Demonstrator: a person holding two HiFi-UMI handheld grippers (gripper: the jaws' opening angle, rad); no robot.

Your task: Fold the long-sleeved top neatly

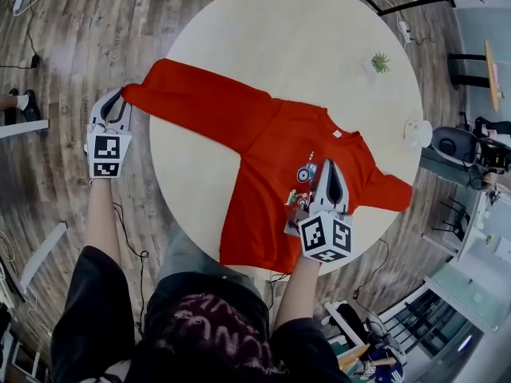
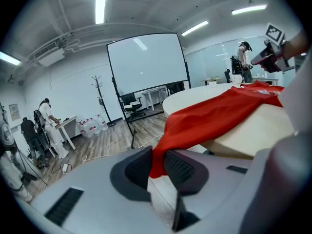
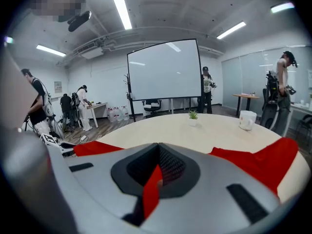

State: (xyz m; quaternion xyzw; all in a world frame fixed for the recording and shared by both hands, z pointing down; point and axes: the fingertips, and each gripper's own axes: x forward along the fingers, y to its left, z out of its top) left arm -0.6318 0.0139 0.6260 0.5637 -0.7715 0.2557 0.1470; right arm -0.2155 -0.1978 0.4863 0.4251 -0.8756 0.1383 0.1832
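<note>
- A red long-sleeved top (image 1: 271,146) lies face up and spread across a round bench (image 1: 279,30). Its hem is toward the person, and one sleeve (image 1: 200,106) reaches out to the bench's left edge.
- The left hand-held gripper (image 1: 120,100) is at that edge. Its pads are pinched on the cuff (image 1: 134,94), and the left gripper view shows red cloth caught between them (image 2: 157,156).
- The right hand-held gripper (image 1: 329,167) sits on the chest, just beside the printed design (image 1: 304,174). Its jaws are pressed together on a small ridge of red fabric (image 3: 155,175).
- The step in hand appears to be folding the long sleeve in over the body.
- To do it well, the left pinch should stay firm and the cuff should be raised only enough to clear the bench edge.
- The sleeve should then travel in one straight sweep toward the chest, so it creases at the shoulder rather than midway along.
- The right grip should hold the body in place, otherwise the whole garment may slide toward the pull.
- The sleeve needs to land flat, with no twist.
- The other sleeve (image 1: 391,191) lies to the right of the right hand-held gripper, near the bench's rim, and is not yet folded.
</note>
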